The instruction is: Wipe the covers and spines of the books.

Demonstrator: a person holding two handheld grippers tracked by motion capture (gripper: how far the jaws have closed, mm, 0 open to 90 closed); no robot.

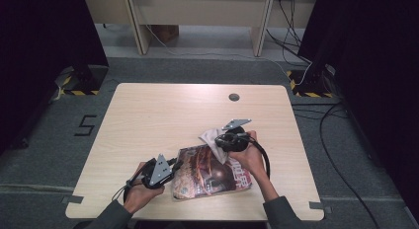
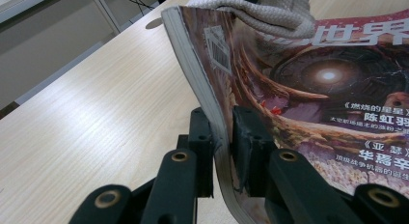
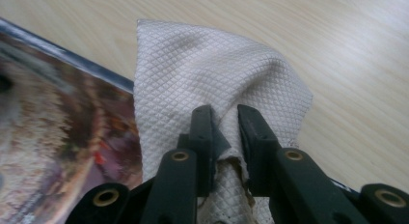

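Note:
A magazine (image 1: 210, 171) with a dark reddish cover lies near the front edge of the wooden table (image 1: 163, 115). My left gripper (image 1: 174, 166) is shut on the magazine's left edge; in the left gripper view the magazine (image 2: 308, 89) has its edge pinched between the jaws of my left gripper (image 2: 223, 137). My right gripper (image 1: 221, 140) is shut on a white waffle-weave cloth (image 1: 211, 140) that rests on the magazine's far part. In the right gripper view the cloth (image 3: 202, 84) bunches up between the jaws of my right gripper (image 3: 224, 137), draped over the magazine's edge (image 3: 62, 122).
A small round cable hole (image 1: 234, 97) sits in the table's far right part. Behind the table stand a desk's legs (image 1: 138, 26) and loose cables (image 1: 296, 36) on the grey floor. Black curtains close both sides.

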